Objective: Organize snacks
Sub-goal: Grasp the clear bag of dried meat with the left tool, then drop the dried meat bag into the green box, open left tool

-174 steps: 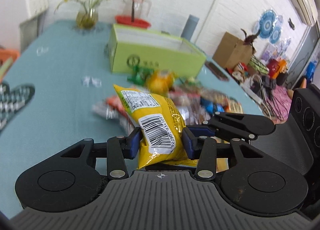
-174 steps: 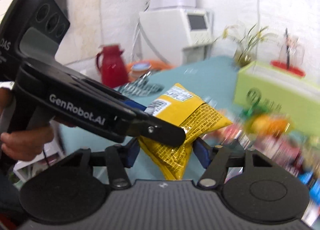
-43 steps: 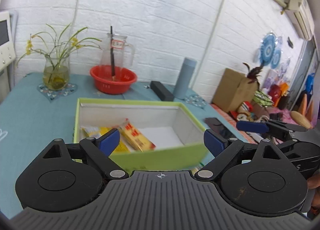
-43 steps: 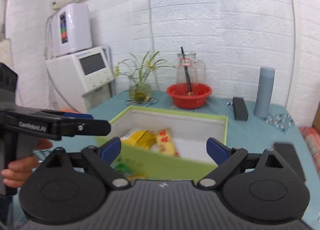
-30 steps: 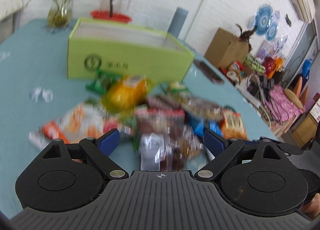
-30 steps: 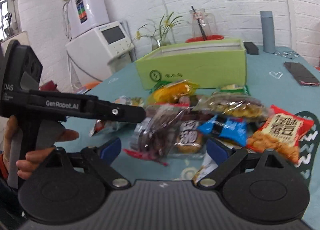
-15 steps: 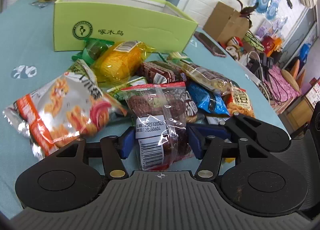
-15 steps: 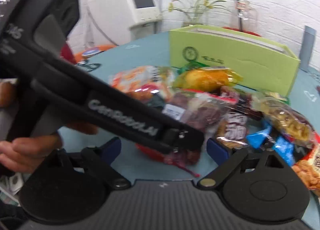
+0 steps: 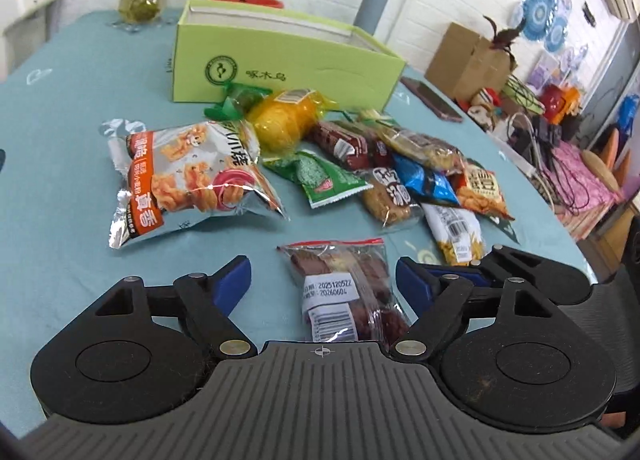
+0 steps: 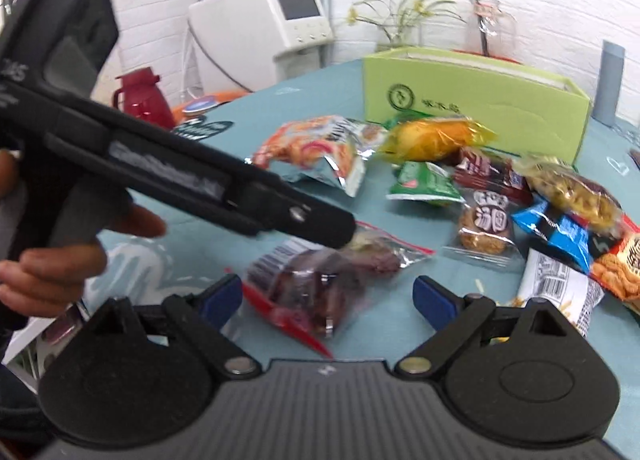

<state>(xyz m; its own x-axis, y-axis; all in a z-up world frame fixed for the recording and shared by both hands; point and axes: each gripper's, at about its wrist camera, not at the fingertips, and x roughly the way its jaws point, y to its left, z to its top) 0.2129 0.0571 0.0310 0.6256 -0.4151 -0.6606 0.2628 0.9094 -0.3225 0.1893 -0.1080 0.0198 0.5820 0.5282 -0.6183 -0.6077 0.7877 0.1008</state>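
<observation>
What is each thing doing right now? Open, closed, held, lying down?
Left gripper: open, around the date bag.
Right gripper: open, not gripping.
Date bag: sealed, lying on the table, not gripped.
Green box: open on top.
Orange chip bag: sealed, lying flat.
Yellow bag: sealed, lying by the box.

The left gripper (image 9: 323,280) stands with its blue-padded fingers (image 9: 234,280) spread wide, and a clear plastic bag of dark red dried fruit (image 9: 346,292) with a white barcode label lies between them on the teal tablecloth (image 9: 52,132), touching neither pad. Beyond it lies a big silver and orange crisp bag (image 9: 180,176), then a heap of small packets. The light green cardboard box (image 9: 280,60) stands behind them.
</observation>
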